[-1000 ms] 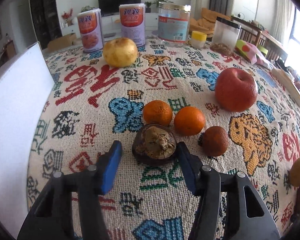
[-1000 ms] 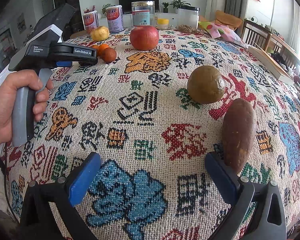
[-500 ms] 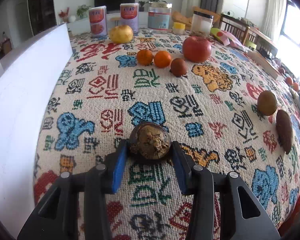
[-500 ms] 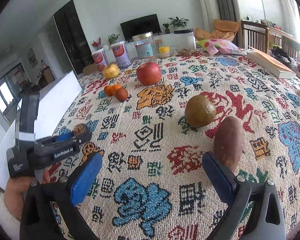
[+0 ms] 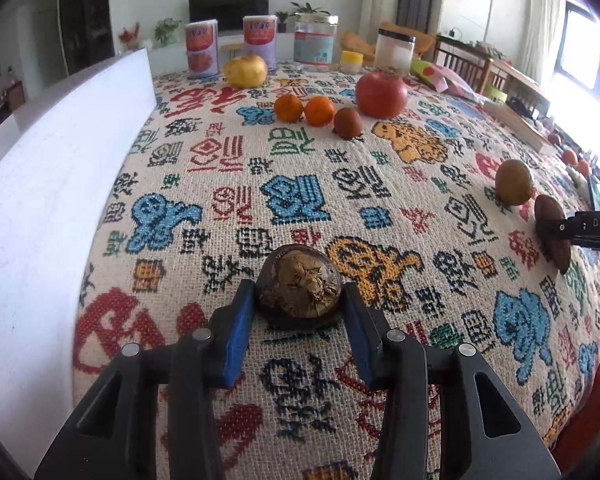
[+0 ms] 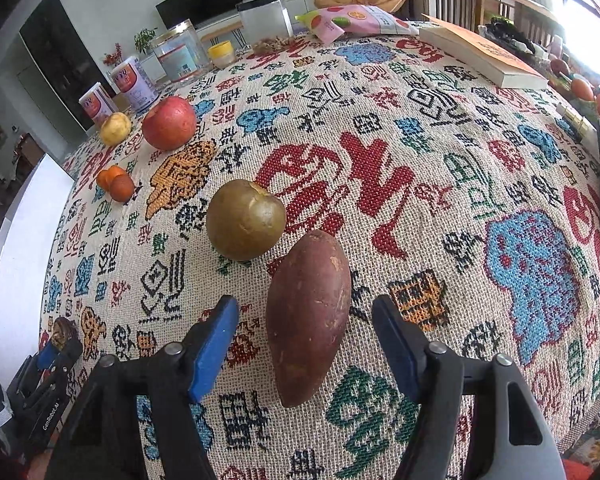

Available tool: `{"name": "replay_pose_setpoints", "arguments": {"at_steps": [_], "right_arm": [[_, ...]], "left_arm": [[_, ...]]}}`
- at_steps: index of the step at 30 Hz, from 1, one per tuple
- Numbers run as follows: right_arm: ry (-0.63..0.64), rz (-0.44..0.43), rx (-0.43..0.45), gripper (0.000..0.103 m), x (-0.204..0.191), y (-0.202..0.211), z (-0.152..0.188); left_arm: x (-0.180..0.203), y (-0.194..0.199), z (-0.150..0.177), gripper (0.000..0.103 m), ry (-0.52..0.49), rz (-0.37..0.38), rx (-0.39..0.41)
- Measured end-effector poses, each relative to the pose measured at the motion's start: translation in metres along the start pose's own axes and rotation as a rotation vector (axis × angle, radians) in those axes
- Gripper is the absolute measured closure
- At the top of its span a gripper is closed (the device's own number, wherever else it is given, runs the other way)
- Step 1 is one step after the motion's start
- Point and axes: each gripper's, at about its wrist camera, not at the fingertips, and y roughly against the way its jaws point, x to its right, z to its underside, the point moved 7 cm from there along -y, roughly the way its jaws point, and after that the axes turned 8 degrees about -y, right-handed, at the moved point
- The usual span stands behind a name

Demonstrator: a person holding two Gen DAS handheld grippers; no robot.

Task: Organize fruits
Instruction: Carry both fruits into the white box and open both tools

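The patterned tablecloth (image 5: pixel 308 200) covers the whole table, with a white board (image 5: pixel 60 184) along its left edge. Far back sit a red apple (image 5: pixel 381 93) and yellow pear (image 5: pixel 245 71), then two oranges (image 5: pixel 288 107) beside a darker round fruit (image 5: pixel 348 122).

The left gripper (image 5: pixel 298 300) pinches a dark mangosteen (image 5: pixel 298 286) near the table's front, both pads touching its sides. Judging by that, hold the squeeze gentle and carry it level, since the shell is round and could roll out.

The right gripper (image 6: pixel 304 340) is spread around a sweet potato (image 6: pixel 308 312), pads apart from it; centre on its thick middle before squeezing.
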Motion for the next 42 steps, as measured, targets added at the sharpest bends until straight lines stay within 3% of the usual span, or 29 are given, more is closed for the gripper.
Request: {"name": "replay_pose_setpoints", "arguments": {"at_steps": [3, 6, 12, 15, 19, 22, 26, 29, 32, 37, 40, 42], "right_arm": [[-0.017, -0.018, -0.004, 0.062, 0.007, 0.001, 0.004], [-0.163, -0.265, -0.037, 0.062, 0.018, 0.015, 0.014], [-0.36, -0.542, -0.158, 0.062, 0.024, 0.024, 0.04], [-0.345, -0.601, -0.18, 0.062, 0.001, 0.034, 0.045], [-0.193, -0.655, -0.195, 0.062, -0.076, 0.057, 0.049], [-0.031, -0.713, -0.218, 0.062, -0.152, 0.077, 0.066], [0.206, -0.778, -0.256, 0.062, -0.257, 0.104, 0.103], [0.395, -0.805, -0.252, 0.062, -0.327, 0.121, 0.135], [0.584, -0.805, -0.234, 0.062, -0.381, 0.127, 0.172], [0.807, -0.707, -0.216, 0.062, -0.432, 0.098, 0.217], [0.863, -0.661, -0.233, 0.062, -0.439, 0.073, 0.23], [0.882, -0.657, -0.215, 0.061, -0.438, 0.07, 0.233]], "left_arm": [[-0.001, 0.01, 0.005, 0.059, 0.034, 0.043, -0.007], [0.004, 0.023, 0.008, 0.059, 0.052, 0.096, 0.002], [0.013, 0.053, 0.001, 0.059, 0.142, 0.203, 0.018], [0.007, 0.084, -0.01, 0.059, 0.187, 0.238, 0.057], [-0.024, 0.134, -0.019, 0.059, 0.256, 0.245, 0.111], [-0.065, 0.168, -0.015, 0.059, 0.306, 0.195, 0.143], [-0.141, 0.195, 0.002, 0.059, 0.399, 0.042, 0.156], [-0.194, 0.193, 0.027, 0.059, 0.457, -0.101, 0.11], [-0.225, 0.18, 0.051, 0.059, 0.501, -0.173, 0.049], [-0.245, 0.168, 0.069, 0.058, 0.523, -0.253, 0.004], [-0.25, 0.167, 0.073, 0.057, 0.535, -0.293, 0.003], [-0.253, 0.175, 0.071, 0.053, 0.53, -0.364, 0.023]]}}
